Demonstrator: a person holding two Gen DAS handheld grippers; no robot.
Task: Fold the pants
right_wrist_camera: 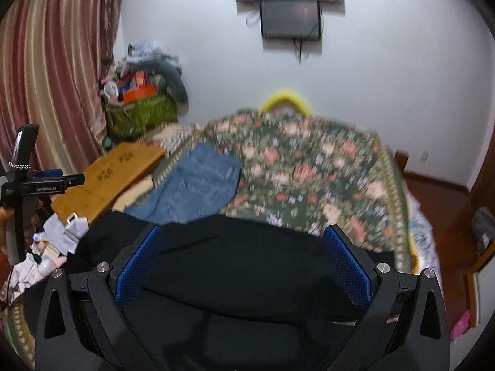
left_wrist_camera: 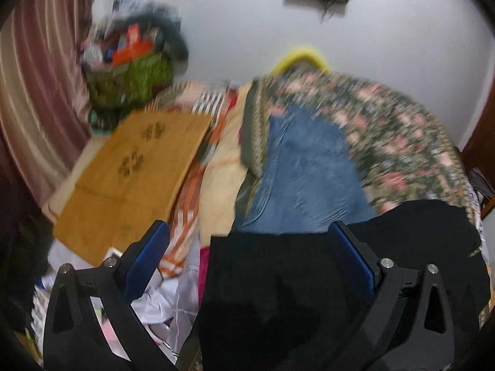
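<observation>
Black pants [right_wrist_camera: 247, 262] lie spread on the floral bedspread [right_wrist_camera: 324, 167], under and ahead of both claws. The left claw [left_wrist_camera: 247, 256] and right claw [right_wrist_camera: 244, 259] gape wide, holding nothing. Folded jeans [right_wrist_camera: 198, 182] sit just beyond; open bedspread lies to the right.

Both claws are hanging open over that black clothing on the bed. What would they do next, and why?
Probably lower both and pinch an edge of the black pants. The left gripper and right gripper stand open, holding nothing, so no fold can begin until the cloth is gripped.
</observation>
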